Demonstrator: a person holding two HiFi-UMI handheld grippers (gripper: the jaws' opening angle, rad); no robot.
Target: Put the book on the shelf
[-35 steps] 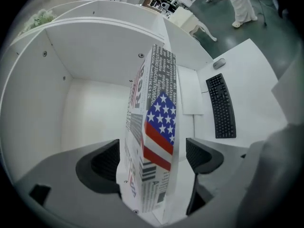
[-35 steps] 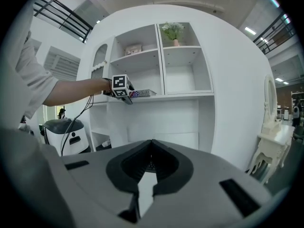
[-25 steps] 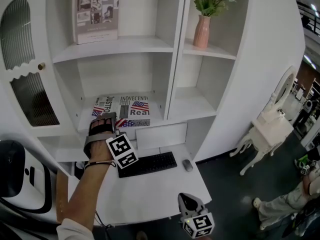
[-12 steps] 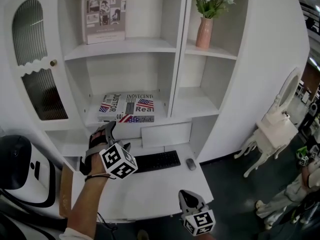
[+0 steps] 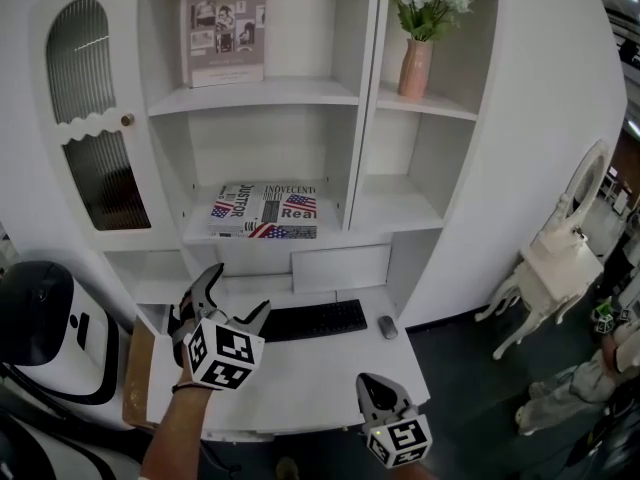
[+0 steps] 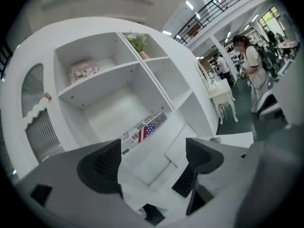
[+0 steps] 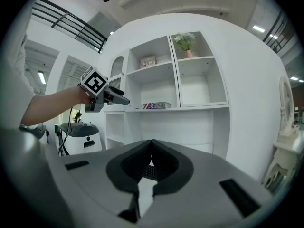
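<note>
A book (image 5: 265,211) with flag and newsprint cover lies flat on the lower left shelf of the white cabinet (image 5: 352,128). It also shows in the left gripper view as the book (image 6: 143,132) and far off in the right gripper view as the book (image 7: 156,105). My left gripper (image 5: 228,301) hangs open and empty over the desk, well below and in front of the book. Its jaws stand wide apart in the left gripper view (image 6: 154,163). My right gripper (image 5: 375,391) is shut, with nothing held, at the desk's front edge (image 7: 151,161).
On the white desk (image 5: 300,373) lie a black keyboard (image 5: 312,320) and a grey mouse (image 5: 387,327). A framed picture (image 5: 224,28) and a pink vase of flowers (image 5: 414,68) stand on upper shelves. A white machine (image 5: 45,333) is at left, a white chair (image 5: 560,268) at right.
My left gripper has drawn back and down from the shelf, away from the book, which stays lying there. The right gripper has barely moved.
</note>
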